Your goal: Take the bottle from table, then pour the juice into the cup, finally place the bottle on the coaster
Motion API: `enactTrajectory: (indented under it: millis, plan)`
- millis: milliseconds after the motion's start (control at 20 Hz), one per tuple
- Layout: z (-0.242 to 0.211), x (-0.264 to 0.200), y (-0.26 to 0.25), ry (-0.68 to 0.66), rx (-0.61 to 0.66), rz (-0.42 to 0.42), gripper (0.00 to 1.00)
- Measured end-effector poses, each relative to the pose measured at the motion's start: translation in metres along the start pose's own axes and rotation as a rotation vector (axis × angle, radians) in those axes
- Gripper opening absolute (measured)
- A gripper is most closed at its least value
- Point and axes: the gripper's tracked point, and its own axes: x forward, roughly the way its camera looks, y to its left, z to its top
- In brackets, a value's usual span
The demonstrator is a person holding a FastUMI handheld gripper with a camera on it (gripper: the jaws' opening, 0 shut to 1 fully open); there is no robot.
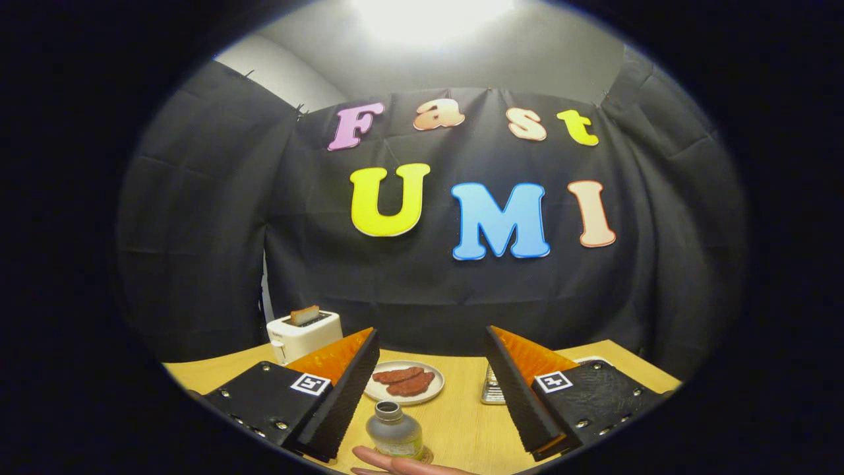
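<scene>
A small clear bottle (394, 432) with a grey neck and greenish liquid stands upright on the wooden table (461, 422), low between my two fingers and nearer the left one. It seems to rest on a round coaster (426, 455), of which only an edge peeks out at its base. My gripper (432, 343) is open wide, its fingers apart on either side and above the bottle, touching nothing. A metallic cup (492, 390) stands partly hidden behind the right finger. A person's fingers (395, 463) lie on the table just below the bottle.
A white plate (405, 384) with two brown meat pieces sits beyond the bottle. A white toaster (304, 335) holding a slice of toast stands at the table's far left. A white object's edge (591, 360) peeks behind the right finger.
</scene>
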Motion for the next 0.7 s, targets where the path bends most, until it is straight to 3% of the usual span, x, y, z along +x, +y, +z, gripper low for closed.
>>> enactTrajectory:
  millis: [150,350,700]
  plan:
    - [0.050,-0.016,-0.032,0.020,-0.005,-0.092,0.97]
    - [0.097,-0.051,-0.049,-0.001,-0.002,-0.112,0.97]
    - [0.090,-0.085,-0.084,0.015,-0.034,-0.134,0.97]
